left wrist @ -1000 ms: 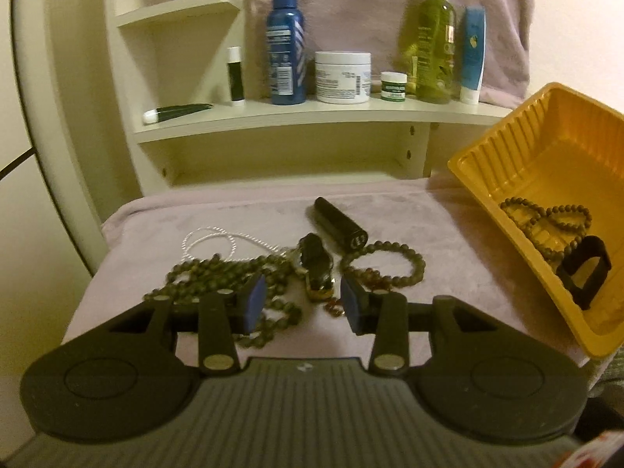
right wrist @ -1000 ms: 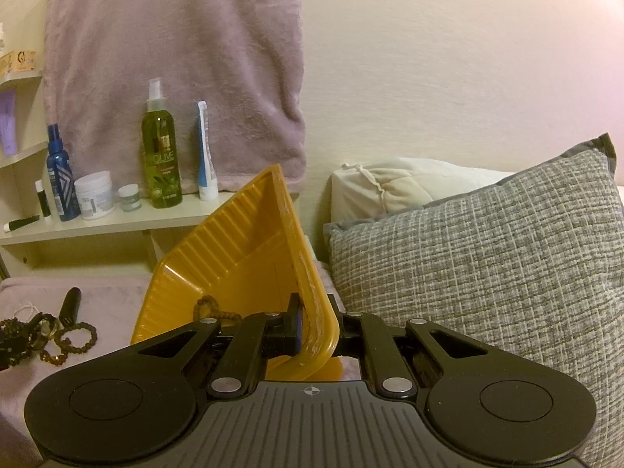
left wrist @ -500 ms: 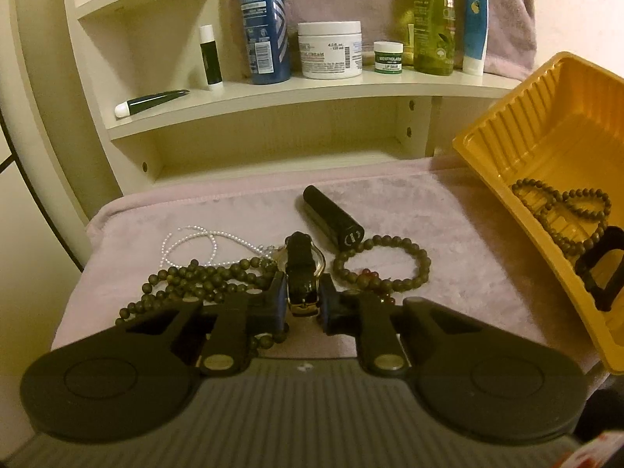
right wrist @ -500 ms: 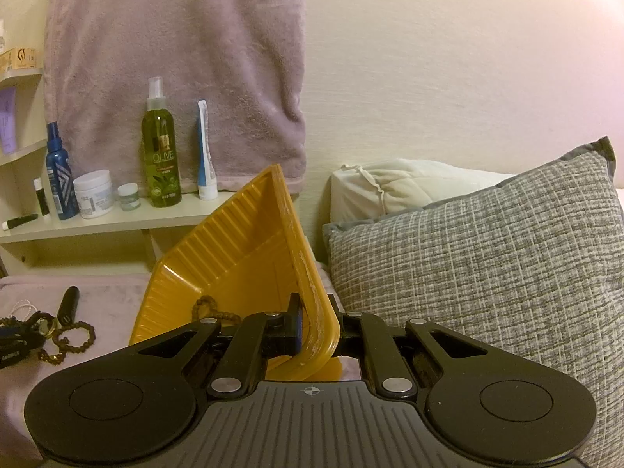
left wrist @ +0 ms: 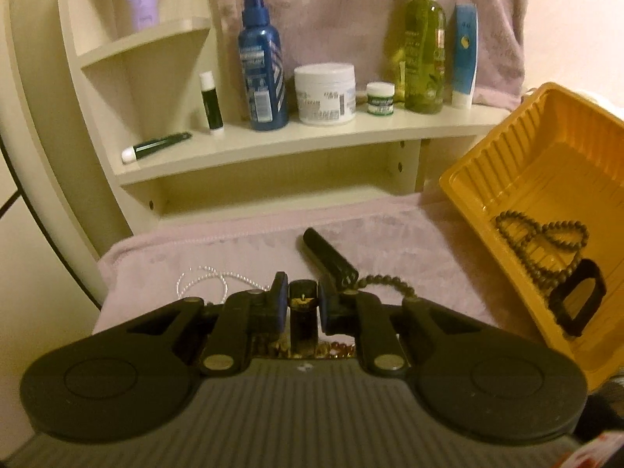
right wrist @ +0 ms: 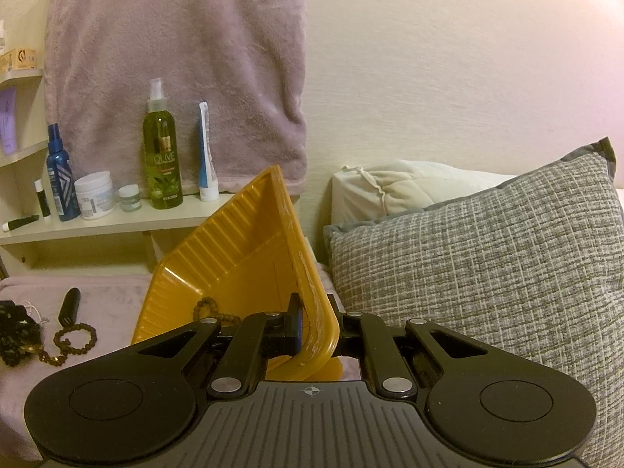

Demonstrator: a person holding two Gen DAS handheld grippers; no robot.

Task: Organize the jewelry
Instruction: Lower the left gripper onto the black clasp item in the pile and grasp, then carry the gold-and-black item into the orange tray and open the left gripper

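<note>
I am reading both wrist views from my station. Much of the jewelry pile is sitting hidden behind my left gripper (left wrist: 299, 308); only a strip of amber and gold beads is showing under its body, and I cannot make out which piece they belong to. The picture is dim and slightly blurred there.

The left gripper is pointing downward toward the pink blanket (left wrist: 409, 234), and its blue pads are pressing on a dark watch with a gold case (left wrist: 302, 304); the jaws have just been closing on it, and the watch is sitting between them. The strap is hanging down out of sight.

My right gripper (right wrist: 318, 329) is angled downward and is clamping the near rim of the yellow tray (right wrist: 249, 257), which is standing tilted, one end raised toward the shelf (right wrist: 117, 220).

I am counting on the blanket: one black cylindrical case (left wrist: 329, 261), one brown bead bracelet (left wrist: 386, 286) partly cut off by the gripper, and one white pearl strand (left wrist: 202, 284). In the tray I am counting one long bead strand (left wrist: 546, 234) and one black band (left wrist: 577, 300). On the shelf, seven toiletry items are standing or lying.
</note>
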